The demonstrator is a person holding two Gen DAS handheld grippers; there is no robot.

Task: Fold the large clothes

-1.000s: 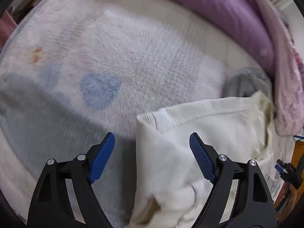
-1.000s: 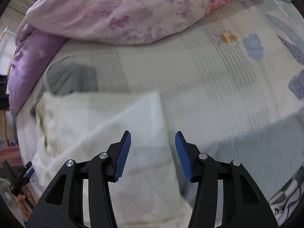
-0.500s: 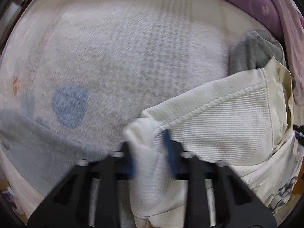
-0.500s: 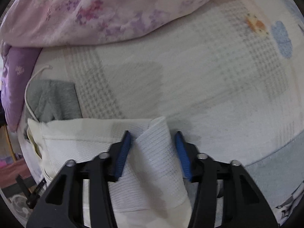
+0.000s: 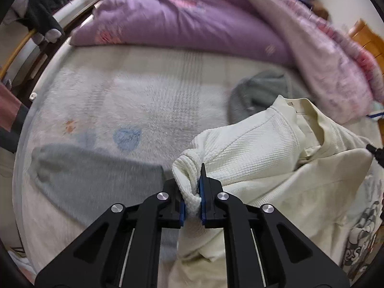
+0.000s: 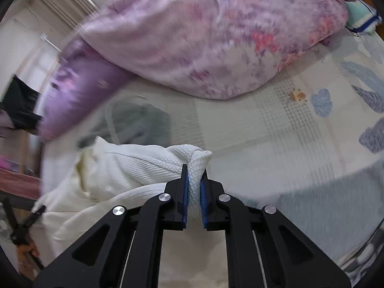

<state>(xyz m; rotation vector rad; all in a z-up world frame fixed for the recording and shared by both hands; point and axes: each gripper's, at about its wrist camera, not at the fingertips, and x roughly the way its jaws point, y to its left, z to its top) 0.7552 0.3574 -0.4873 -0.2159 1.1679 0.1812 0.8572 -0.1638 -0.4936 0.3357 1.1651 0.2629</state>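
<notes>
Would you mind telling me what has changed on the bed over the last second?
Both grippers' jaws have just been closing: the left gripper and the right gripper now each pinch a corner of the cream garment, gathered and lifted off the bedsheet. The grey garment and purple quilt stayed put.

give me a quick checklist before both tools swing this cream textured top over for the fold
1. Left tool clamped on the cream waffle-textured top: ok, its jaws have just closed on a bunched fold.
2. Right tool clamped on the same top: ok, jaws just closed, cloth pinched between the pads.
3. Pinched edges lifted off the pale patterned bedspread: ok.
4. Rest of the top hanging free: cannot tell, lower part runs out of view.
5. Grey drawstring garment away from the top: not ok, it lies right behind it.
6. Purple floral duvet clear of the landing area: ok.
</notes>
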